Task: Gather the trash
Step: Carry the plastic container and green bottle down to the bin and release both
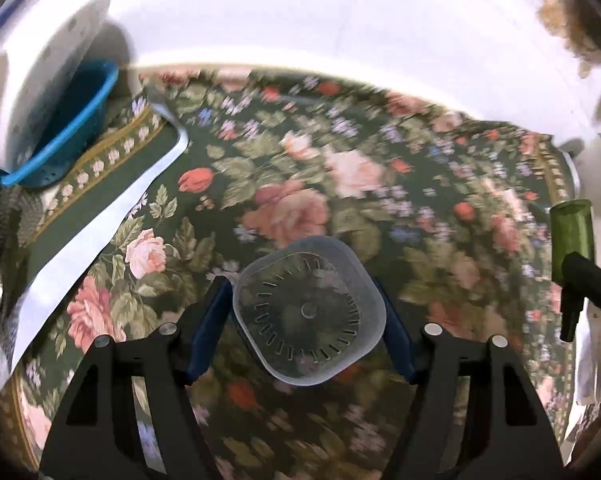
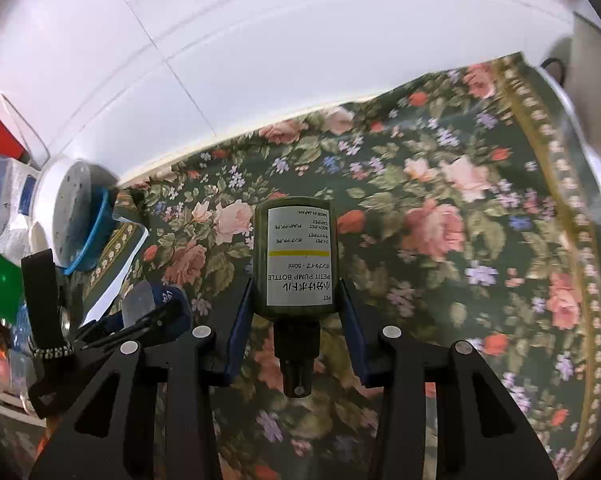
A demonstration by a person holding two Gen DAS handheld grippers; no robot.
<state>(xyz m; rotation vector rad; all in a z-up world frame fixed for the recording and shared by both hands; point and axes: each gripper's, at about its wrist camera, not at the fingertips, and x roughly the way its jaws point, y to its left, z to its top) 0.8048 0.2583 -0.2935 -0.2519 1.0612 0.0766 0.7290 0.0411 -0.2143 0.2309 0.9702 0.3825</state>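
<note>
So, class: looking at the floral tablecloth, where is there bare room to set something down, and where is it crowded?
Free: the tablecloth's middle and far stretch up to the white wall. Crowded: the side with the blue basket, white tub and folded-back cloth corner.

I count two claws, my left claw point(image 1: 308, 320) and my right claw point(image 2: 296, 320); one clear plastic container point(image 1: 308, 314), one green pump bottle point(image 2: 294, 264), one blue basket point(image 1: 66, 136), and one floral cloth point(image 1: 340, 184).

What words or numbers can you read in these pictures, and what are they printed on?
On the white label of the green pump bottle, printed upside down in this view:
"PETIT PUMP BOTTLE"
"50ml"
"MADE IN JAPAN"
"PET"
Its Japanese lines are too small to read.
Print on the white packaging at the left: blurred.
</note>
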